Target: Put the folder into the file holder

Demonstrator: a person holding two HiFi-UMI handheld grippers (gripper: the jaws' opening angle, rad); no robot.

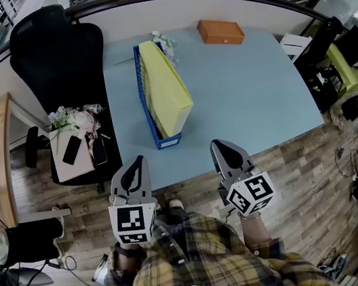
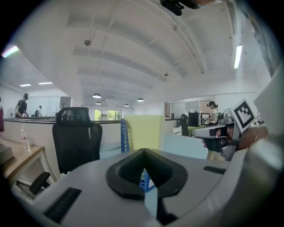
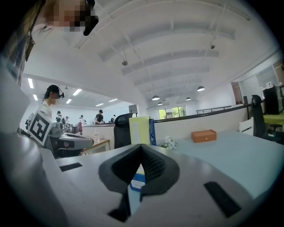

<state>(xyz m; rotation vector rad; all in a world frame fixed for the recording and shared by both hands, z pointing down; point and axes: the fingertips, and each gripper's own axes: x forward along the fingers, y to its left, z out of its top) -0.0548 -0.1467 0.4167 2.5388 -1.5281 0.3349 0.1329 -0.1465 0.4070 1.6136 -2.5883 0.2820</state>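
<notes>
A: Two grippers low in the head view. Run it left to right, all off the holder [image 1: 148, 103].

B: Chair [image 1: 57, 57], black, well left of the holder. Left gripper [image 1: 139, 160] next, near the holder's near end, a little to its left. Jaws together, nothing between them.

A: Its own view agrees?

B: Yes. The pads meet at the tip, and the holder's blue end shows just behind them.

A: Holder itself?

B: Blue, standing on the table [image 1: 253, 100], long axis running away from the person.

A: Folder?

B: Folder [image 1: 165, 87], yellow, is inside the holder and runs its length. It leans to the right, with its upper edge past the holder's right side.

A: Further right?

B: Flowers [image 1: 166, 43], small and pale, just right of the holder's far end. Right gripper [image 1: 214, 144] near the holder's near end, to its right. Jaws closed tight, empty. Box [image 1: 220, 31], orange, well right of the holder's far end.
</notes>
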